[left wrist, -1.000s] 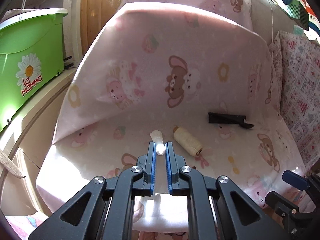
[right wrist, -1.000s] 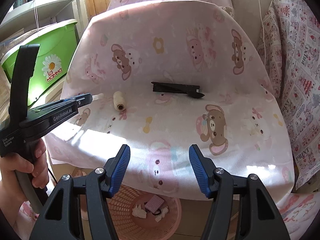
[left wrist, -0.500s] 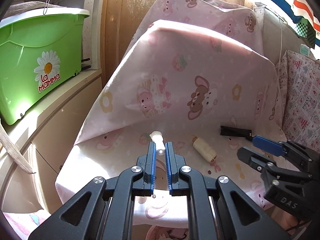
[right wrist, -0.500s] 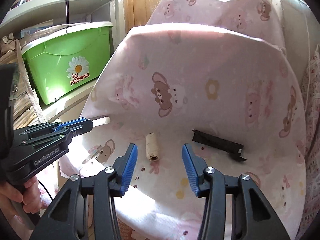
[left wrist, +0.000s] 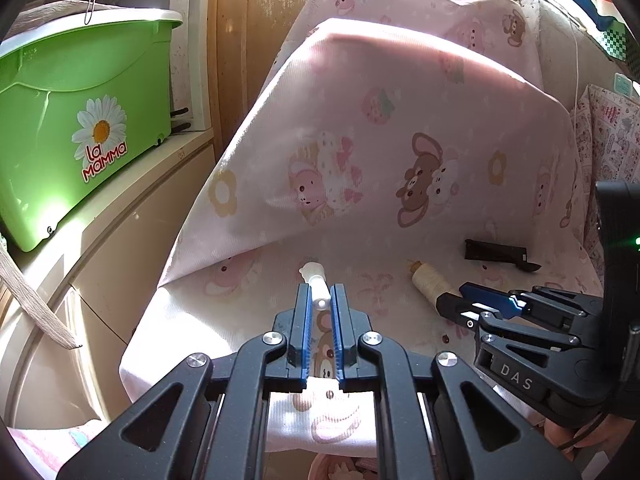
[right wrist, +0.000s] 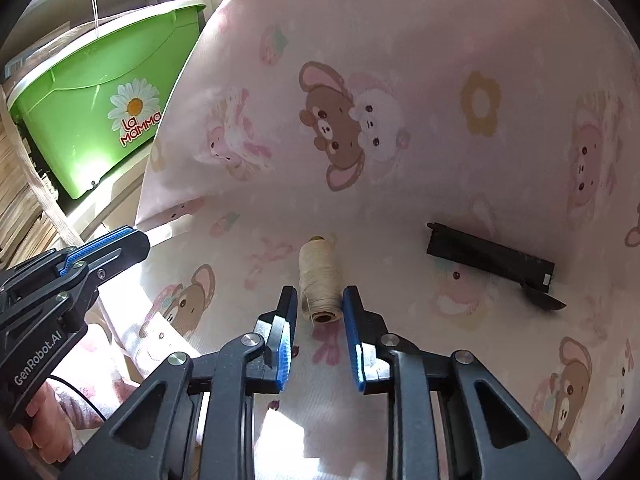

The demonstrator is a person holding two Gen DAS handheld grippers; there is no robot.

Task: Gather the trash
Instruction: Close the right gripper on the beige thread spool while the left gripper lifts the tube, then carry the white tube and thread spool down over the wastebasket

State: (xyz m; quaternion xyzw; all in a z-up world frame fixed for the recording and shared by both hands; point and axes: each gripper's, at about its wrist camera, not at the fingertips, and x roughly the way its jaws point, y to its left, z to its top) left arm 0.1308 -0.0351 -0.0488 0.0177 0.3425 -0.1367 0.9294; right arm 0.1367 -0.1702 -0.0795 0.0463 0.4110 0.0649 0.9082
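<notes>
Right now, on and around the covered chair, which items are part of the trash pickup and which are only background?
Part of the job:
- small white piece, clamped in the left gripper
- thread spool, between the open fingers of the right gripper
- black plastic piece, loose on the seat

Just there:
- green La Mamma bin
- bear-print cover

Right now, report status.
Left gripper shut on white scrap. Right gripper open, jaws either side of thread spool. Black clip apart, not in the way.
</notes>
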